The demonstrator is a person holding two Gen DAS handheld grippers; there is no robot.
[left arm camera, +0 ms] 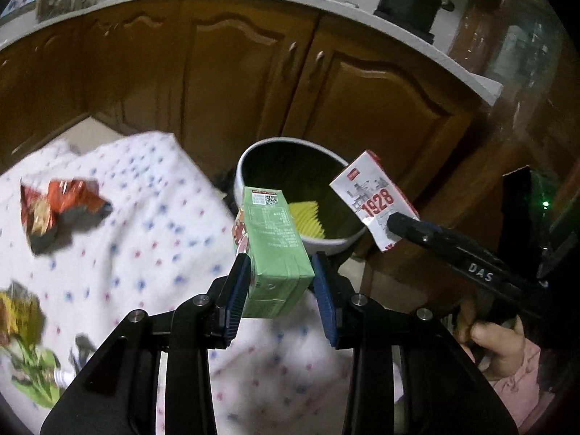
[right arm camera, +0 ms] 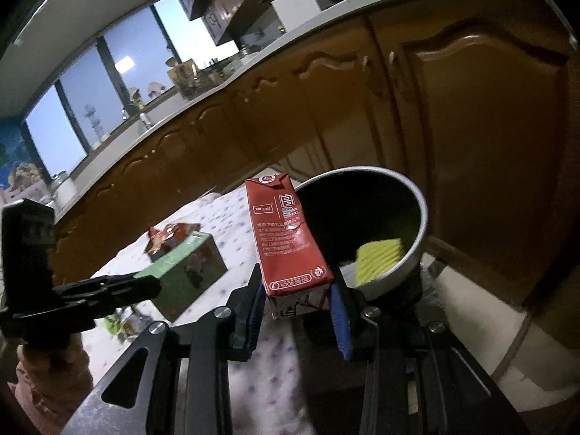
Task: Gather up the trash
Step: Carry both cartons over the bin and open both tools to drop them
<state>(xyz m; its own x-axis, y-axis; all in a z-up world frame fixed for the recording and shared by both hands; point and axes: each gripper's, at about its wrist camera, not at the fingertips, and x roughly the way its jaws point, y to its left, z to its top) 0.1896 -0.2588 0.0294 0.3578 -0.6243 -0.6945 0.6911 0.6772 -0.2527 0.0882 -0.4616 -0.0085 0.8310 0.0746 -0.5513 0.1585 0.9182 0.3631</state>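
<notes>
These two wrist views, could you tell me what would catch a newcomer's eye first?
Each hand-held gripper holds a drink carton: the left one a green carton, the right one a red carton. Just beyond them stands a white-rimmed bin with something yellow inside, beside the dotted white cloth where a crumpled red wrapper lies.

SURFACE: my work table, covered by a white dotted cloth (left arm camera: 152, 217) | ON CLOTH: crumpled red wrapper (left arm camera: 59, 210) toward the far left edge; yellow-green wrapper (left arm camera: 25, 344) at the near left edge, well apart from the red one | BEYOND FAR RIGHT CORNER: white-rimmed bin (left arm camera: 293, 188), support not visible
</notes>
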